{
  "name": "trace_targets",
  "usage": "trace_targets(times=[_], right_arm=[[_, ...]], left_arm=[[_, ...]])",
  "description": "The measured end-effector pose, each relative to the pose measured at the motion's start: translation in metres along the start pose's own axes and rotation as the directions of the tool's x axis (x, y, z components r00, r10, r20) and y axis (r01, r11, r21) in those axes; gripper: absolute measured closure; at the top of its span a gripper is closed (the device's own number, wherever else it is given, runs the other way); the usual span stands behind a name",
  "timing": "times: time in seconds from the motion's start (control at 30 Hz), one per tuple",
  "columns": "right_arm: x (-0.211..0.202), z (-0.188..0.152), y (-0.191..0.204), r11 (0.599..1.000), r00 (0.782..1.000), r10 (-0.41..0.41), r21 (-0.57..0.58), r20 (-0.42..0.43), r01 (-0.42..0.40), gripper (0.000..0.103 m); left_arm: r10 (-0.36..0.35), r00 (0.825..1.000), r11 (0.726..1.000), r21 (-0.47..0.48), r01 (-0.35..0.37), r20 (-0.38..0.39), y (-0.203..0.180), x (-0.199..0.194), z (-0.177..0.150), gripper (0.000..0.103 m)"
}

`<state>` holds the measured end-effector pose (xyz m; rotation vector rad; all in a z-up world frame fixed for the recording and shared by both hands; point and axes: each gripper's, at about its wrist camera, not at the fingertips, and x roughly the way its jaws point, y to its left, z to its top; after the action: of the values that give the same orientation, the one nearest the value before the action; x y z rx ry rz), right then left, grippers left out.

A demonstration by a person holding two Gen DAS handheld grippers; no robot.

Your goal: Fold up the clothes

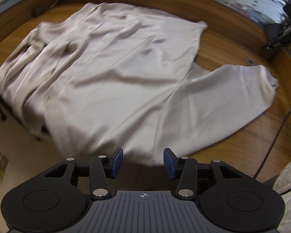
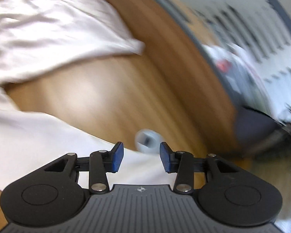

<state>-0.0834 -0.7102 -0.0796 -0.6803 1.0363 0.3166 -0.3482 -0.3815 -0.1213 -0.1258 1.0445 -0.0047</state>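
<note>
A pale beige long-sleeved garment (image 1: pixel 114 73) lies spread and creased over the wooden table (image 1: pixel 232 44); one sleeve (image 1: pixel 229 97) stretches out to the right, and its left side hangs over the table edge. My left gripper (image 1: pixel 143 163) is open just in front of the garment's near hem, nothing between its blue pads. The right wrist view is blurred: the same garment (image 2: pixel 48 29) fills the upper left, and a sleeve (image 2: pixel 38 136) runs under my right gripper (image 2: pixel 141 159), which is open and holds nothing.
A small white round object (image 2: pixel 147 139) lies on the table just beyond the right gripper's fingers. A dark stand with a device (image 1: pixel 285 33) sits at the far right of the table, and a cable (image 1: pixel 277 134) runs along the right side. Pale floor (image 1: pixel 13 155) shows at the lower left.
</note>
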Motion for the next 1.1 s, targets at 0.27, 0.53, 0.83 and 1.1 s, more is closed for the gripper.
trace_targets(times=[0.27,0.53,0.83,1.1], right_arm=[[0.007,0.009,0.069,0.948,0.962,0.259,-0.213,0.084,-0.236,0.057],[0.006,0.018,0.134,0.829,0.933,0.353,-0.485,0.065,-0.28,0.057],[0.011,0.028,0.167,0.692,0.902,0.428,-0.62,-0.061,-0.371,0.057],[0.015,0.026,0.166,0.67,0.891,0.44,-0.621,-0.109,-0.407,0.076]], left_arm=[[0.04,0.999,0.995,0.088,-0.043,0.028,-0.014,-0.001,-0.023,0.056],[0.007,0.999,0.959,0.283,-0.018,0.039,-0.037,0.01,-0.016,0.056],[0.008,0.999,0.891,0.454,-0.021,0.031,-0.042,0.018,-0.02,0.056],[-0.001,1.0,0.822,0.57,0.003,-0.004,-0.041,0.028,-0.02,0.069]])
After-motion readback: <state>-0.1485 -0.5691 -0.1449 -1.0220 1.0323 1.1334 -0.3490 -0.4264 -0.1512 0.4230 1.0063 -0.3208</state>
